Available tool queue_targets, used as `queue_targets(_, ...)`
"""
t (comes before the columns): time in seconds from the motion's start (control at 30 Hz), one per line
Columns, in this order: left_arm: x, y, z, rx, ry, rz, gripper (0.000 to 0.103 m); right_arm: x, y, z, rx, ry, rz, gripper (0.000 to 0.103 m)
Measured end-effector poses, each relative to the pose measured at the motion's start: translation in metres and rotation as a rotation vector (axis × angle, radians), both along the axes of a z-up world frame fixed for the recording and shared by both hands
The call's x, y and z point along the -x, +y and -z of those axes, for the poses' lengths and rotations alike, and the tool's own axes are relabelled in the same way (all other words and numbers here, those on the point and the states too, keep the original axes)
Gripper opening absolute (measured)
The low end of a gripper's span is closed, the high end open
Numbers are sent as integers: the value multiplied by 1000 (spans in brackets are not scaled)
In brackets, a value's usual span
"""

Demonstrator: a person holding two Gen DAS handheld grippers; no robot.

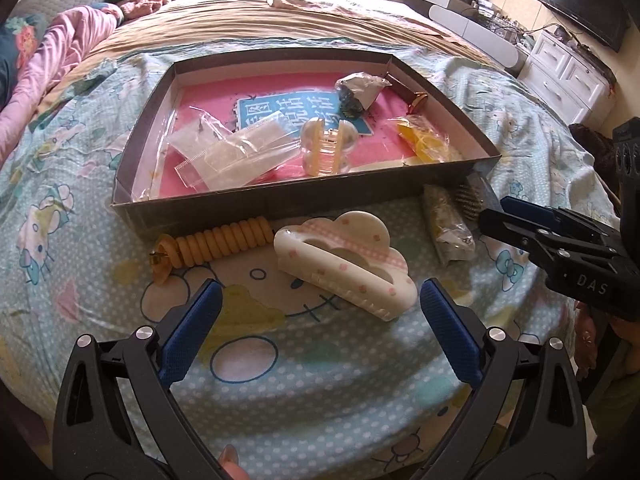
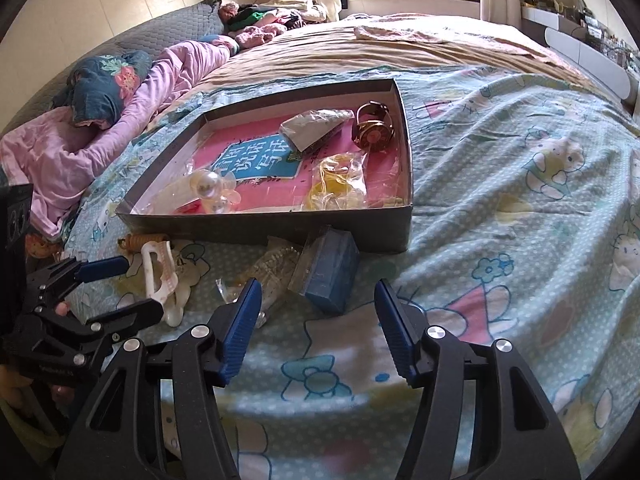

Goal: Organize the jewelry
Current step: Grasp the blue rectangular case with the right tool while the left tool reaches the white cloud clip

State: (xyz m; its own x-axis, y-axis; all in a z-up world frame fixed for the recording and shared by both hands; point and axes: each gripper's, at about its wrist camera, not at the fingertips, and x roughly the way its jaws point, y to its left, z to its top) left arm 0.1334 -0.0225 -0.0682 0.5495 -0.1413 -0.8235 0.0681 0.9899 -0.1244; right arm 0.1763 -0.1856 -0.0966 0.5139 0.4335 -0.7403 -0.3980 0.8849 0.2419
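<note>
Left wrist view: spread left tongs straddle nothing; cloud hair claw lies just ahead, long axis slanting crosswise; right tongs spread too.

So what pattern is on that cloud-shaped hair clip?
The cloud-shaped hair clip is cream with pink dots and a pink checked band, clearest in the left wrist view.

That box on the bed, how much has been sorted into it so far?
Done: the box holds a clear hair claw, a watch and bagged pieces. In hand: nothing; left gripper and right gripper are open. Left: cloud-shaped hair clip, orange coil, blue packet.
</note>
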Motion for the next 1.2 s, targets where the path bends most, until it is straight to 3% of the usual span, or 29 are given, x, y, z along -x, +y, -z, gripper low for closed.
queue_targets(0.27,-4,-2,5,9,3,5,93,-11,5,7,-2,9,13,46)
queue_targets(0.4,-7,-3,6,14,4,10,93,-15,2,10,-13,20,12,35)
queue_targets(0.77,-11,-10,12,8,-3,18,92,-7,-10,2,-27,-17,3,25)
queue_targets(0.83,-12,-12,12,6,-6,23,86,-6,-13,1,-29,-20,7,25)
queue_targets(0.97,-12,-14,13,-12,-14,31,64,-2,-17,0,-30,-21,7,24)
queue_targets(1.2,-5,-13,3,3,-34,46,63,6,-20,-11,-40,-38,-4,24)
